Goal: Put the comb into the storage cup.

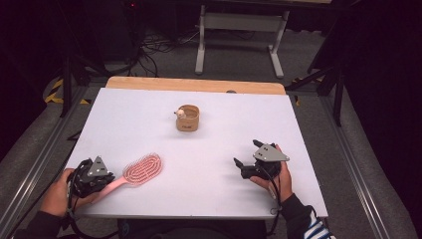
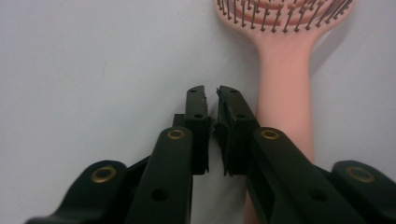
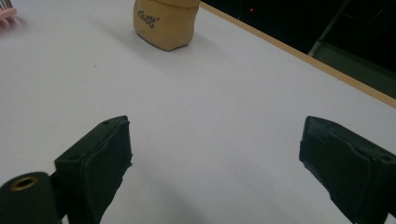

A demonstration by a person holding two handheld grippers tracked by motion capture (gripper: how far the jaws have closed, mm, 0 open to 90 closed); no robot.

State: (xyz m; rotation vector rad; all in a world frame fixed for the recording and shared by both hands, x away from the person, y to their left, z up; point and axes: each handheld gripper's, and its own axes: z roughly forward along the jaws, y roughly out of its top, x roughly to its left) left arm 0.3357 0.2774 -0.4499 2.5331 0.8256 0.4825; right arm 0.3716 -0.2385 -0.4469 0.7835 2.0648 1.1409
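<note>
We see the left gripper [image 2: 211, 95] with its jaws nearly together, only a thin gap between them, just left of the pink hairbrush's [image 2: 283, 79] handle, which lies on the white desk [image 2: 93, 70], bristles beyond the jaw tips

Hairbrush [image 1: 142, 170] is lying front-left on the table [image 1: 209, 149], cup [image 1: 187, 118] is sitting further back, mid-table.

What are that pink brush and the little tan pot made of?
The pink brush looks like moulded plastic: a smooth, evenly coloured handle with a soft sheen, and thin stiff bristles that darken toward the tips. The tan pot is harder to judge; its matte surface and soft, rounded, slightly bulging sides suggest silicone, fabric or leather-like material rather than glazed ceramic. Printed lettering sits on its side.
</note>
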